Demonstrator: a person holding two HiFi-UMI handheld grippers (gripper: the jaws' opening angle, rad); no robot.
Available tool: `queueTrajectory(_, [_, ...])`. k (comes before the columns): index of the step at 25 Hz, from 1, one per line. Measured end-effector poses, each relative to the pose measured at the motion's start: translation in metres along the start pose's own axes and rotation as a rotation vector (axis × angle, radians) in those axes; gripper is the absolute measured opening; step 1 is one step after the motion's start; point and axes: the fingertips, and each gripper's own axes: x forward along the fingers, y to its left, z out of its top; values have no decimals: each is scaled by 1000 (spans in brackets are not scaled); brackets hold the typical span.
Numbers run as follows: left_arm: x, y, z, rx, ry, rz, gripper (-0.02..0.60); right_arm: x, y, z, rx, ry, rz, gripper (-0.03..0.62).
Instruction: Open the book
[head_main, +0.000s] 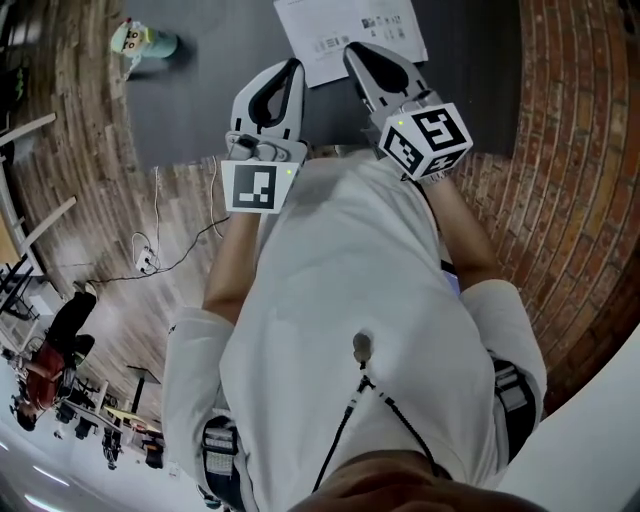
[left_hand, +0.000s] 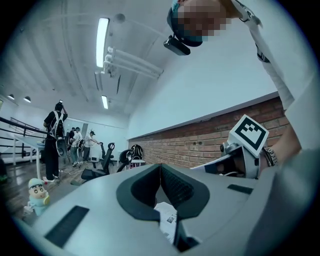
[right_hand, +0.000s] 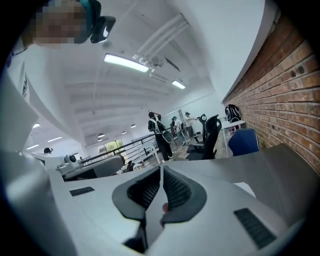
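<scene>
Matt dark table, white paper book, wood-plank floor, rough brick wall.

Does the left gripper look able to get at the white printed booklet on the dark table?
Probably yes: nothing lies between the left gripper and the white printed booklet, just ahead of its tips. Its jaws are together and empty.

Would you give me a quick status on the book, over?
Left gripper shut, right gripper shut, both held above the table. Book flat, printed page up. Toy figure off left, nothing blocking.
</scene>
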Motion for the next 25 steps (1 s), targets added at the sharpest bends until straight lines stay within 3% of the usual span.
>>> queueTrajectory(4, [-2, 9, 19, 22, -19, 22, 23, -1, 14, 23, -21, -46, 23, 48])
queueTrajectory(8, [-7, 21, 23, 56, 40, 41, 23, -3, 31, 45, -63, -83, 59, 48])
queueTrajectory(12, [-2, 19, 43, 55, -26, 18, 23, -8, 43, 66, -74, -124, 84, 48])
queueTrajectory(21, [8, 12, 56, 36, -2, 1, 23, -14, 50, 91, -86, -176, 92, 48])
queueTrajectory(25, [16, 5, 63, 47, -33, -26, 23, -19, 50, 96, -85, -190, 100, 43])
